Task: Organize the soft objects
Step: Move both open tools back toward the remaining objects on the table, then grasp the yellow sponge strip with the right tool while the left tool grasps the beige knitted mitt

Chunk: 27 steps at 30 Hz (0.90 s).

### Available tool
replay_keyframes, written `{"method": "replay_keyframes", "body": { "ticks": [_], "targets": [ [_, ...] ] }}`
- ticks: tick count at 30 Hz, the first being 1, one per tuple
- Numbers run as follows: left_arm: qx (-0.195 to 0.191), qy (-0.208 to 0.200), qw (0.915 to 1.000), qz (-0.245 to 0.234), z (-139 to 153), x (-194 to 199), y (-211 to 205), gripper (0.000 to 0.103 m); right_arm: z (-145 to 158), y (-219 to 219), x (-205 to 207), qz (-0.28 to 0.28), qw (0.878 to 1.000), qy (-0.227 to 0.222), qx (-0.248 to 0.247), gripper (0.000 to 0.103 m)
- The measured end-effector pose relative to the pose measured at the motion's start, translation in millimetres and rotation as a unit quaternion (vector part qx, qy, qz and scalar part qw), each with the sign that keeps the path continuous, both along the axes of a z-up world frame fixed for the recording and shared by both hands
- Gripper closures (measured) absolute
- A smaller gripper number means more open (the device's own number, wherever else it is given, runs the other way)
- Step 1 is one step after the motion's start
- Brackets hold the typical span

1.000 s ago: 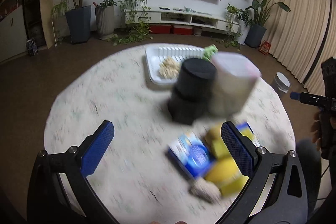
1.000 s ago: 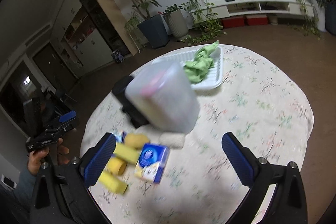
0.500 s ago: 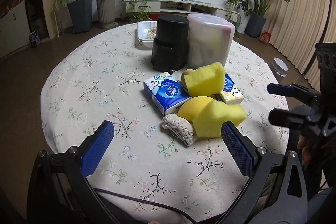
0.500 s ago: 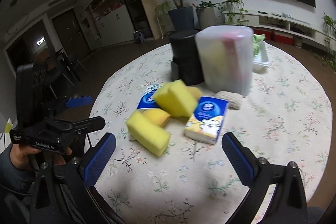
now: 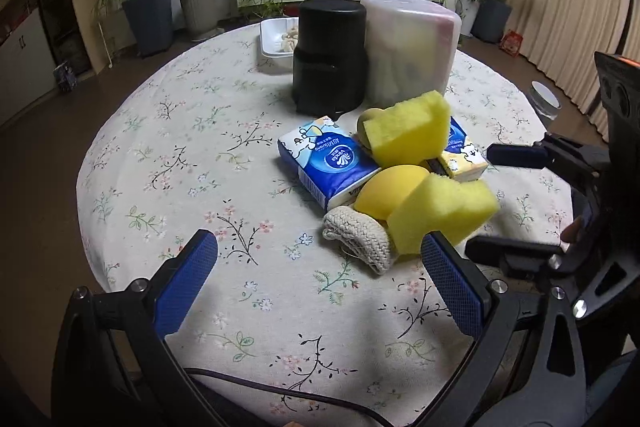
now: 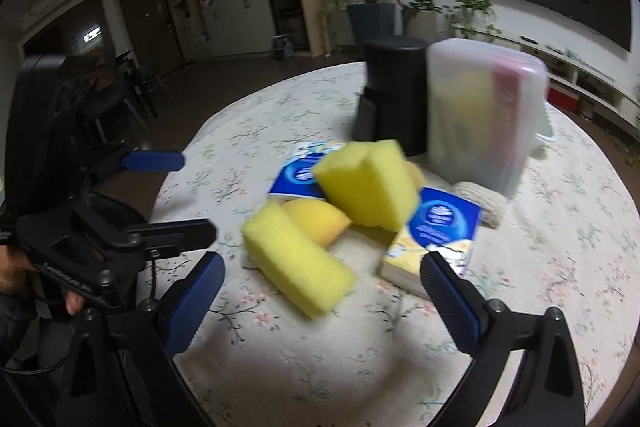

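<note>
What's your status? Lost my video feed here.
Left tool open, empty; right tool open, empty. Yellow sponges piled with tissue packs, untouched. Black canister behind pile.

Yellow sponges (image 5: pixel 410 135), tissue packs (image 5: pixel 330 160) and knitted cloth (image 5: pixel 358 241) heaped beside translucent container (image 5: pixel 410 51).
</note>
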<state>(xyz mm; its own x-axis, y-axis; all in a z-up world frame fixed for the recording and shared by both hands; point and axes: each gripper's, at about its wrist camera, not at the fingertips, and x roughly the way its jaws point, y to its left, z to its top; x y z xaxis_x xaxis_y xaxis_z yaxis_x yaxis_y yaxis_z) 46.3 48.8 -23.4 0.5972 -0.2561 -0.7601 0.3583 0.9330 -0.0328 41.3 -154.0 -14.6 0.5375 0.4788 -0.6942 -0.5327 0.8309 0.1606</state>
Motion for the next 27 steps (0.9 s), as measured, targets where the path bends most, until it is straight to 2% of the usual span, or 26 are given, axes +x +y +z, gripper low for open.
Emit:
{"method": "replay_keyframes", "body": {
  "ticks": [6,11,13,14,15,21,25,27],
  "targets": [
    [0.016,0.014,0.9998,0.001,-7.7,6.4,-2.6,0.001,-14.5,8.5,7.1,0.017,1.0,0.019,-0.018,0.019],
    [0.004,0.021,0.9997,-0.006,-7.3,13.0,-2.8,0.001,-17.8,11.1,10.9,0.024,0.999,0.014,-0.029,0.028],
    [0.005,0.024,0.9997,-0.007,-7.8,15.0,-3.2,0.001,-20.1,12.9,12.2,0.031,0.999,0.012,-0.032,0.037],
    [0.008,0.029,0.9995,-0.006,-9.9,16.3,-3.9,0.001,-21.3,12.9,13.8,0.037,0.999,0.019,-0.024,0.049],
    [0.009,0.033,0.9994,-0.006,-11.2,17.3,-4.9,0.001,-21.9,12.7,14.3,0.041,0.999,0.025,-0.017,0.051],
    [0.021,0.046,0.9986,-0.017,-19.6,22.3,-17.2,0.001,-21.1,10.5,6.4,0.049,0.998,0.025,-0.027,0.061],
    [0.016,0.059,0.9981,-0.014,-25.2,30.6,-24.3,0.001,-19.8,1.5,0.7,0.035,0.998,0.034,-0.033,0.068],
    [0.025,0.065,0.9976,-0.009,-29.1,34.2,-28.4,0.001,-20.2,-5.2,-1.6,0.025,0.998,0.043,-0.03,0.071]
  ]
}}
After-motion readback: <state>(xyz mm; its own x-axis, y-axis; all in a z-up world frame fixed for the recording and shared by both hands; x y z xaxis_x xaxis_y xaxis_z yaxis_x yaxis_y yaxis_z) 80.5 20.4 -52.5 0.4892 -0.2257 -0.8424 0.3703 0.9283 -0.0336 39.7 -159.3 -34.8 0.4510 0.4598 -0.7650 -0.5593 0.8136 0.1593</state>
